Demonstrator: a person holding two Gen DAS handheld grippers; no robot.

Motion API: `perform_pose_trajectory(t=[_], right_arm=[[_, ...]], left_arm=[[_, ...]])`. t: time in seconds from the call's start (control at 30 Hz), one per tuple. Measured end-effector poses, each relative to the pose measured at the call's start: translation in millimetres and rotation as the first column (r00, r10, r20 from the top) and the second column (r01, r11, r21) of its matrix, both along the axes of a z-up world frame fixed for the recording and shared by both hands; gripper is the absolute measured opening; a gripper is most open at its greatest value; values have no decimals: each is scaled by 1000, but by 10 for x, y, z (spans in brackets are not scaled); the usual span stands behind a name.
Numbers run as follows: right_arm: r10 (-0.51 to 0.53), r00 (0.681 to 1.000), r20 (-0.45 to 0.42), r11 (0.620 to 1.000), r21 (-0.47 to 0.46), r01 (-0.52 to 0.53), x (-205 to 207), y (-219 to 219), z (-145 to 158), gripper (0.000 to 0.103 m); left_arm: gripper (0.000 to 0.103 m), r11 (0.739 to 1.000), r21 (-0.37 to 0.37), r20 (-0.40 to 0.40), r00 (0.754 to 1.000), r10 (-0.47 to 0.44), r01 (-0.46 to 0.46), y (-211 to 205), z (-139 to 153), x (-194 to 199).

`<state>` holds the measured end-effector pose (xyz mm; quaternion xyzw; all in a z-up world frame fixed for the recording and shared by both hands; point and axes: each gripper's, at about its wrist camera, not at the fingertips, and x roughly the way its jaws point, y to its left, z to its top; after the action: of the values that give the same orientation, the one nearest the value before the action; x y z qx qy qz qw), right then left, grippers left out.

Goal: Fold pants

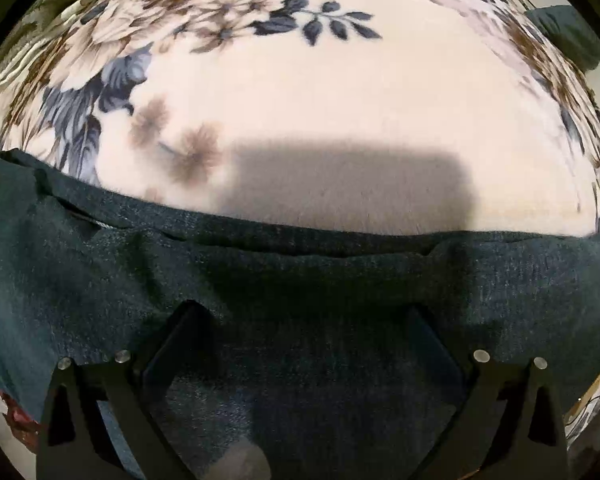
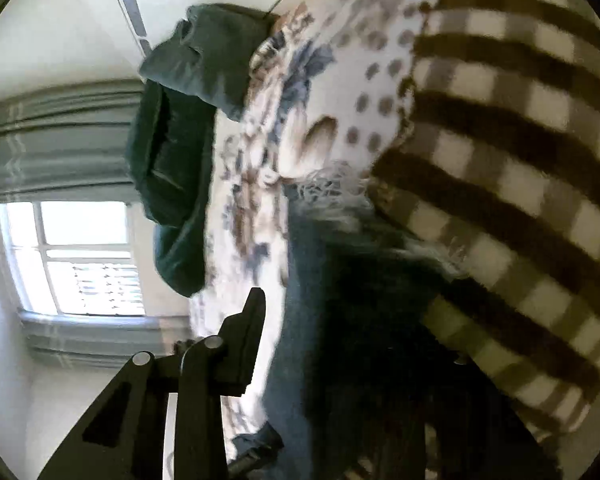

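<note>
Dark blue denim pants (image 1: 300,280) lie across the lower half of the left wrist view on a cream floral blanket (image 1: 320,112). My left gripper (image 1: 302,320) is open, its two black fingers spread wide over the denim, with nothing between them. In the right wrist view the camera is tilted sideways and blurred. Dark denim (image 2: 340,320) with a frayed hem runs up between the fingers of my right gripper (image 2: 340,344). Only the left finger (image 2: 244,344) shows; the other is hidden by the cloth, so its grip is unclear.
A dark green cushion or cloth (image 2: 180,152) lies at the bed's edge, also in the left wrist view (image 1: 568,36). A brown-and-cream checked blanket (image 2: 520,180) lies beside the floral one. A window (image 2: 84,256) with a grey blind is behind.
</note>
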<state>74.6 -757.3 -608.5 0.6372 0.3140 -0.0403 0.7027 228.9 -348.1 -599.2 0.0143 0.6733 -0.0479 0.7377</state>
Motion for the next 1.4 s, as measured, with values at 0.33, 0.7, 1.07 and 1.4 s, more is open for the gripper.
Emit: perform_pose_trajectory(t=[0.33,0.7,1.07,1.4], right_arm=[[39,993,-112,998,-47,-44,322,154,-78,6],[85,991,-107,952,-285,-113,465,544,871,6],[408,901,-146,738,-529,-420,1131,2988,1895,6],[611,682,-403,480,-496,-723,1468,5422,837,15]], left_arm=[[103,1000,-4,-12,1000,10,-10,-46,0,77],[103,981,-136,18,990,141,-138,842,648,31],[103,945,-100,57,946,318,-312,2429,1122,-283],[103,920,-118,67,921,383,-373,3488,1045,-553]])
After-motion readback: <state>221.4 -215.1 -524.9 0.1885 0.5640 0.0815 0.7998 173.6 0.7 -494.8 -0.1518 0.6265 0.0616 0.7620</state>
